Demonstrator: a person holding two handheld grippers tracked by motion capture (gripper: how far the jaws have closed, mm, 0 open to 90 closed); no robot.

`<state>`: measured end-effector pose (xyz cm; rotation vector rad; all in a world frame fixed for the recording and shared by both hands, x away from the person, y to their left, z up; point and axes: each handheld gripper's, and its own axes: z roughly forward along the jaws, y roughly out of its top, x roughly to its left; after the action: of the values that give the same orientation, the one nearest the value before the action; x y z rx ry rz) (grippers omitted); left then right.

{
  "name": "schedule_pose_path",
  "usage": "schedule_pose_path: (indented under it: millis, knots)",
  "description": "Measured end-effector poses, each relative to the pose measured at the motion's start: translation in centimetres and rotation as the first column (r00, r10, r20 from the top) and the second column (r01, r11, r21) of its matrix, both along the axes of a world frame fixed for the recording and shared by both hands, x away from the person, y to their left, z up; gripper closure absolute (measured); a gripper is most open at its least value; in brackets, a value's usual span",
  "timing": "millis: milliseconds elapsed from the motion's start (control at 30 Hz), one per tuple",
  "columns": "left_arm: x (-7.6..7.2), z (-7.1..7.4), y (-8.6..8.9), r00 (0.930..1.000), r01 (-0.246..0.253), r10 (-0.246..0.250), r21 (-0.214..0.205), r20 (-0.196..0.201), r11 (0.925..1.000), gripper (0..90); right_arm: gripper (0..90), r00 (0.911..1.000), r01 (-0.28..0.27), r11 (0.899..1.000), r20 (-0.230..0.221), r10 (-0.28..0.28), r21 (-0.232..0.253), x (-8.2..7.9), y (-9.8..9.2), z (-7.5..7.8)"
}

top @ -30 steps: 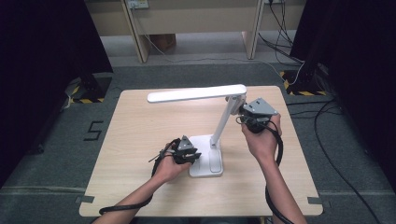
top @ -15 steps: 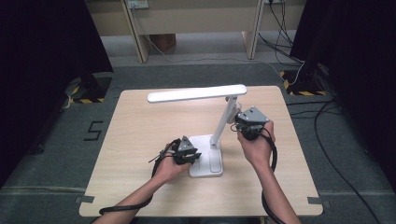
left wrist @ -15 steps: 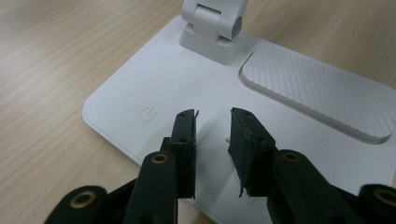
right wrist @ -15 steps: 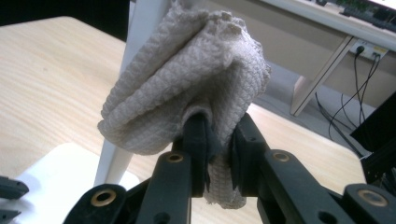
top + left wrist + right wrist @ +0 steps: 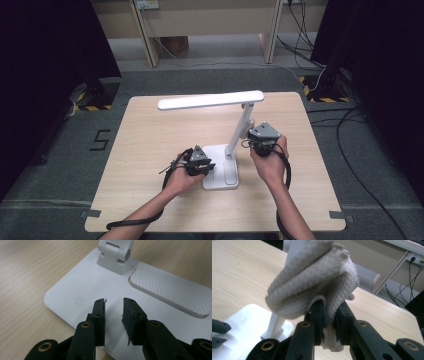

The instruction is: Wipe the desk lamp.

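Wiping the lamp arm (image 5: 239, 131) goes best if the right gripper (image 5: 329, 312) pinches the cloth (image 5: 317, 282) tight while the left gripper (image 5: 113, 307), jaws apart and empty, steadies the lamp base (image 5: 100, 285).

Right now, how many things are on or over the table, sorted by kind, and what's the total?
Lamps: 1, white lamp, its base under the left gripper
Cloths: 1, beige cloth clamped in the right gripper, against the lamp's arm
Grippers: 2, left and right
Total: 4
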<state>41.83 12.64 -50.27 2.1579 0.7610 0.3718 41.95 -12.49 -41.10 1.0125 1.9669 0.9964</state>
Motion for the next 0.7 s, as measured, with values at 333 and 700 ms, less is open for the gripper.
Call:
schedule_pose_path:
  millis: [333,700]
  knots:
    - [0.1,0.0,0.0,1.0,-0.002,0.002,-0.007,-0.007,1.0,71.7,78.7,0.999,-0.025,0.999,-0.036,0.024,-0.022,-0.1,0.7,-1.6]
    - [0.0,-0.1,0.0,1.0,-0.006,0.006,-0.012,-0.002,0.9999,72.1,78.8,0.9974,-0.038,0.999,-0.061,0.037,-0.022,-0.5,1.5,-3.1]
